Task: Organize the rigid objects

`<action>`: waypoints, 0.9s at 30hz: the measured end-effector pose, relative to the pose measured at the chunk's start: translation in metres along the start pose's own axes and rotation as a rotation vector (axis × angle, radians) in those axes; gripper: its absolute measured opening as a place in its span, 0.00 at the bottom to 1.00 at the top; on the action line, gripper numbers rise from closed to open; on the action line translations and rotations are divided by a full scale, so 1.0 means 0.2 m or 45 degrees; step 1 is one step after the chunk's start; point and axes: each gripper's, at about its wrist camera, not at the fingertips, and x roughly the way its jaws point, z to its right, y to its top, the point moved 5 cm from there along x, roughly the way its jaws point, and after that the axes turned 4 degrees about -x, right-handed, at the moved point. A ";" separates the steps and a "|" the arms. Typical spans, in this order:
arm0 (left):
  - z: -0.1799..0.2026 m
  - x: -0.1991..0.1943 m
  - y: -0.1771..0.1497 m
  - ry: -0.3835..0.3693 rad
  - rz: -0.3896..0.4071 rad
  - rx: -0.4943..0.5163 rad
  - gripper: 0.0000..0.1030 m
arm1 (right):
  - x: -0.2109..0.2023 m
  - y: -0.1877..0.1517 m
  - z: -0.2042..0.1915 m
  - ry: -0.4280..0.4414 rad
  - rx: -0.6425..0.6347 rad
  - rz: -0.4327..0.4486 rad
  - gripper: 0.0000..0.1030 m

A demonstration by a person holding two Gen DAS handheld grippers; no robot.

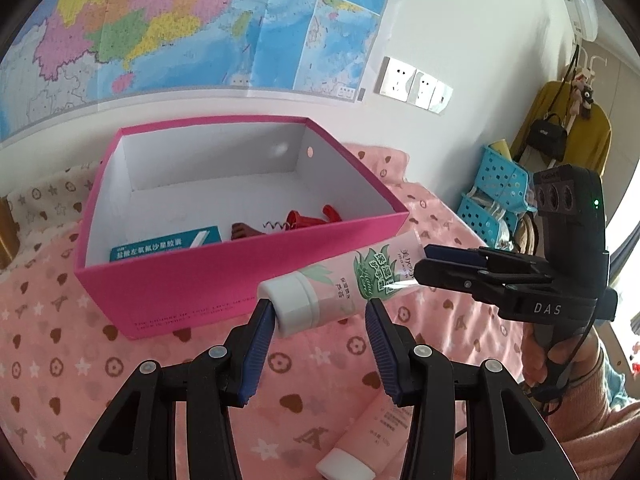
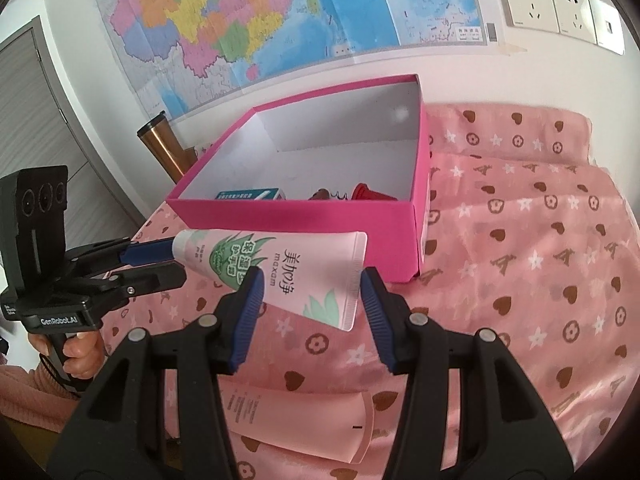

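The pink hand cream tube [image 2: 276, 268] hangs in the air just in front of the pink box [image 1: 224, 280], above the patterned bedspread [image 2: 540, 280]. The left gripper [image 1: 320, 320] pinches its white cap [image 1: 290, 304]; the right gripper [image 2: 312, 292] clamps its flat crimped end, both partly closed

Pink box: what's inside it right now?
Inside the pink box: a teal medicine carton and a red corkscrew. Its near wall hides the floor closest to the grippers.
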 end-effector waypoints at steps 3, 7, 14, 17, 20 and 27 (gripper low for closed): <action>0.00 0.00 0.02 0.003 0.008 0.002 0.46 | 0.00 0.02 0.00 0.002 -0.006 0.009 0.51; 0.00 0.00 0.03 0.007 0.014 0.007 0.46 | -0.01 0.04 0.00 -0.002 -0.015 0.020 0.52; 0.00 0.00 0.08 0.016 0.035 0.026 0.46 | -0.02 0.09 0.01 -0.008 -0.032 0.043 0.51; 0.00 0.01 0.10 0.020 0.039 0.032 0.46 | -0.03 0.11 0.01 -0.011 -0.037 0.056 0.51; 0.00 0.01 0.12 0.024 0.045 0.038 0.46 | -0.03 0.14 0.02 -0.018 -0.045 0.065 0.51; -0.01 0.02 0.17 0.030 0.057 0.045 0.46 | -0.02 0.18 0.04 -0.021 -0.048 0.073 0.51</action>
